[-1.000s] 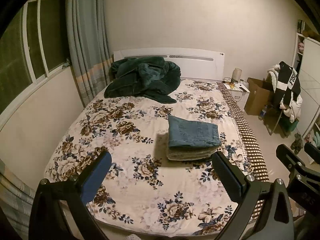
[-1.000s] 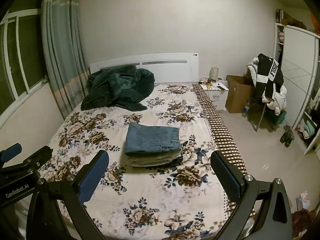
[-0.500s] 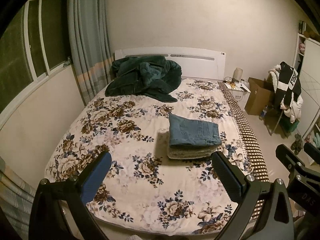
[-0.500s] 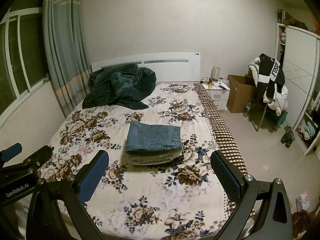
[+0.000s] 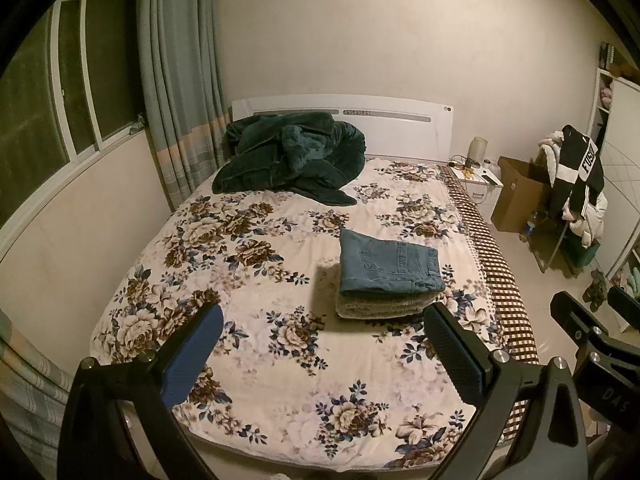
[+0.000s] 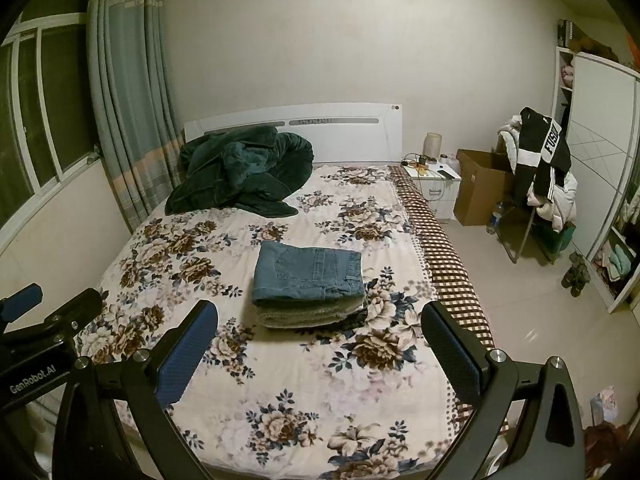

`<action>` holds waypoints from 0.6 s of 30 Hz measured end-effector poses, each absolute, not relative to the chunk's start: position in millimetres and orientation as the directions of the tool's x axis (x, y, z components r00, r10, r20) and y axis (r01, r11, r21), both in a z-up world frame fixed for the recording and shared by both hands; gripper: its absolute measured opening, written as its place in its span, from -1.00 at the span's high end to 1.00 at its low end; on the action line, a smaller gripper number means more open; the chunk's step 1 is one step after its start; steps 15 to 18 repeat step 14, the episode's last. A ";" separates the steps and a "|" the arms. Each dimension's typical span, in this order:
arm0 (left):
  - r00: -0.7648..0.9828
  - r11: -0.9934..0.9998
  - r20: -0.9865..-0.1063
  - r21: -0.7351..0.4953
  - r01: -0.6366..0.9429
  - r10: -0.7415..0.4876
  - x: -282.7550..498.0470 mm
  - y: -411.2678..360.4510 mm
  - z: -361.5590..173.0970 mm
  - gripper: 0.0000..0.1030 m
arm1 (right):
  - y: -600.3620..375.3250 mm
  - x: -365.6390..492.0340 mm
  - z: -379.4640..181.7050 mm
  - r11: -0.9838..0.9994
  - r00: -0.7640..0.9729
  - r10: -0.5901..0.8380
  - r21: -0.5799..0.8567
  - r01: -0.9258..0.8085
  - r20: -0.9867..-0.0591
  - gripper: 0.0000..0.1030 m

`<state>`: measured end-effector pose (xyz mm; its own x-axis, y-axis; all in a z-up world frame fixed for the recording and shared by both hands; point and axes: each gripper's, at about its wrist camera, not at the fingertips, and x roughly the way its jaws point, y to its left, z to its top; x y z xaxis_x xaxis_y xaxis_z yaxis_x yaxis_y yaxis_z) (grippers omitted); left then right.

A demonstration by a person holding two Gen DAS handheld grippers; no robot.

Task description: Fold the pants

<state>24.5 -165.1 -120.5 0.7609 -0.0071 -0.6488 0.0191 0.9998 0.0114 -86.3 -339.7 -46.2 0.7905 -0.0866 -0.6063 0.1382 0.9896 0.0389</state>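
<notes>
Both grippers' fingers (image 5: 192,354) spread wide, apparently well short of folded jeans (image 5: 390,267).

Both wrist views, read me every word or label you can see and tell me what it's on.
"GenRobot.AI": on the left gripper body.
"DAS": on the right gripper body, rest cut off.
"FUS": on the black jacket, remainder hidden by a fold.
Bedside table items: too small to read.

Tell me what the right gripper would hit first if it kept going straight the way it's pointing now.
Most likely the folded jeans topping the small stack on the bed. The right gripper is open, and the stack sits just above the gap between its fingers. Depth is unclear, so it might meet the bedspread first.
</notes>
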 end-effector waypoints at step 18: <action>0.764 1.000 -0.646 0.011 0.015 -0.004 23.8 -166.4 -117.3 -1.00 | -340.3 -90.3 -52.7 0.991 0.790 -0.081 0.036 0.130 -0.608 -1.00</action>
